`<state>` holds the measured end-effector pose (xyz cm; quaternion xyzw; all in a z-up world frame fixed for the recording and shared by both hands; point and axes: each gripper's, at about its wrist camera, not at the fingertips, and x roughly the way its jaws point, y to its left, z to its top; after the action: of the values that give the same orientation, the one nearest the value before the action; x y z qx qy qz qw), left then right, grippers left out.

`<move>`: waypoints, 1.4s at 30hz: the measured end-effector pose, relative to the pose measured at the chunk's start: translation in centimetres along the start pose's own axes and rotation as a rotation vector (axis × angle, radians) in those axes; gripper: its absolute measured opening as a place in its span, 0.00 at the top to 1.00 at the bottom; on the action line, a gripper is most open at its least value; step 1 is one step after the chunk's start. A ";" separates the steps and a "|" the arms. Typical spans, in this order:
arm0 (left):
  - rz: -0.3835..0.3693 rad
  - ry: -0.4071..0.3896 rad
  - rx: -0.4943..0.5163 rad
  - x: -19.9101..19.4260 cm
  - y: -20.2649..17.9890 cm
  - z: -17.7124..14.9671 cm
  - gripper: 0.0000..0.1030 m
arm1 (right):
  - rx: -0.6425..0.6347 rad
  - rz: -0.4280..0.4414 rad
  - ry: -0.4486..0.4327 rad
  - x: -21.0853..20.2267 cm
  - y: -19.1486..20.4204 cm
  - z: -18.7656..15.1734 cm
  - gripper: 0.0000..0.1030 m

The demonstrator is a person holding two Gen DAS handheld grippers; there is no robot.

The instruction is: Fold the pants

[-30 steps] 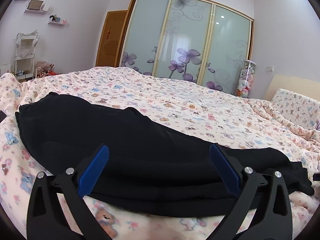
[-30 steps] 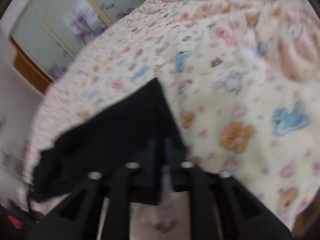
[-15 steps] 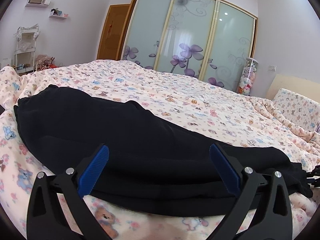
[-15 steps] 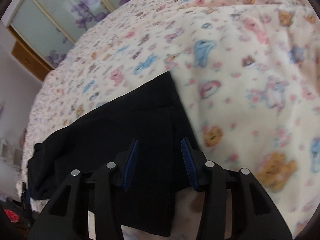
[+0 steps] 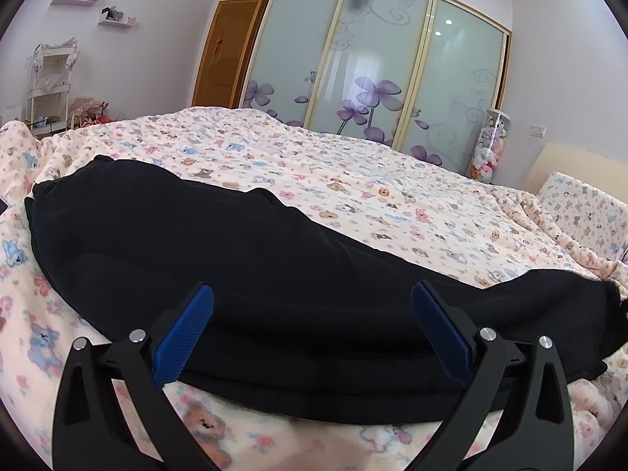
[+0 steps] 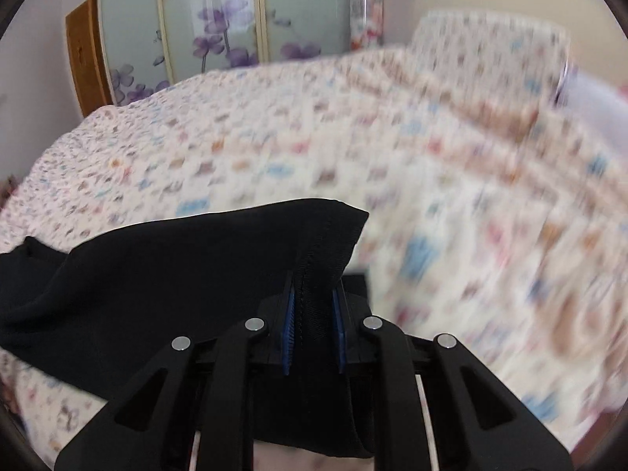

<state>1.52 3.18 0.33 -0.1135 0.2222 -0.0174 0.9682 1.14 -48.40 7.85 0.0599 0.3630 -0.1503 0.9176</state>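
Closing within the last half second, my right gripper (image 6: 313,327) now pinches the hem end of the black pants (image 6: 165,274) between its 2 blue pads and lifts it off the bedspread (image 6: 451,180), against the earlier frame where it straddled flat cloth. My left gripper (image 5: 312,333) stays open, empty, over the pants' near edge. I judge the lengthwise fold is beginning.
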 end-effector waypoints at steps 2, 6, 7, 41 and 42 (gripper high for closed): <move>-0.001 0.005 -0.001 0.1 0.0 0.0 0.02 | -0.018 -0.044 0.047 1.5 -0.1 0.5 0.84; 0.002 0.009 -0.007 0.1 0.1 0.1 0.02 | -0.046 -0.153 0.259 7.8 -0.4 -2.9 0.83; 0.005 0.004 -0.013 0.0 0.3 0.1 0.02 | -0.037 -0.156 0.260 8.4 -0.3 -3.6 0.83; 0.187 -0.116 -0.523 -2.3 8.6 0.9 0.02 | -0.414 0.717 0.384 11.5 48.3 0.8 0.45; 0.182 -0.112 -0.532 -2.4 8.6 0.8 0.02 | -0.423 0.711 0.396 11.8 48.8 0.2 0.46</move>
<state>-0.39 11.94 0.09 -0.3439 0.1744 0.1347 0.9128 25.01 -4.92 -0.02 0.0198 0.5109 0.2659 0.8173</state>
